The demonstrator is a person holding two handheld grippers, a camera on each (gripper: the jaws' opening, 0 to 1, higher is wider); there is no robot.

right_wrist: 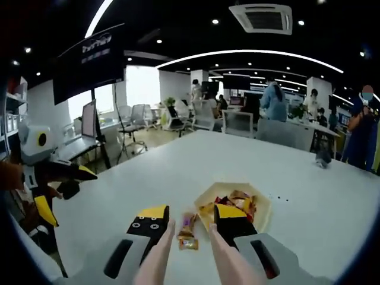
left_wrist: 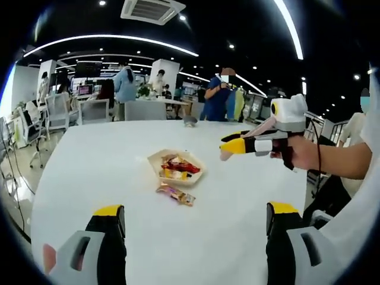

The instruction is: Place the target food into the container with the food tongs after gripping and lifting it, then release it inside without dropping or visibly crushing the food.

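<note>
At the near edge of the right gripper view, the right gripper point(right_wrist: 189, 228) carries pink food tongs point(right_wrist: 155, 258) between its jaws, the two arms running forward with a gap between their tips. Its jaws appear pressed against the tongs, which stand spread, seemingly so the tips can straddle the target. Just ahead of the tips lies a wrapped snack point(right_wrist: 188, 233) on the table, touching neither arm. It sits just outside the container point(right_wrist: 262, 209), a shallow pale tray already holding several wrapped snacks, which lies slightly beyond and to the right of the tips. The loose snack looks like the target; judging by its place, the lift has not yet begun.

In the left gripper view, the left gripper point(left_wrist: 196, 219) is held low and back with its jaws wide apart and nothing between them, apparently kept out of the way. The container point(left_wrist: 155, 160) and the loose wrapped snack point(left_wrist: 176, 194) lie well ahead of it, and the right gripper point(left_wrist: 227, 149) enters from the right, held in a person's hand point(left_wrist: 300, 154).

The white table point(left_wrist: 107, 172) is broad and smooth. Beyond it stretches an open office with desks, chairs, monitors and several standing people, under a dark ceiling with curved light strips and an air-conditioning vent point(left_wrist: 152, 9).
</note>
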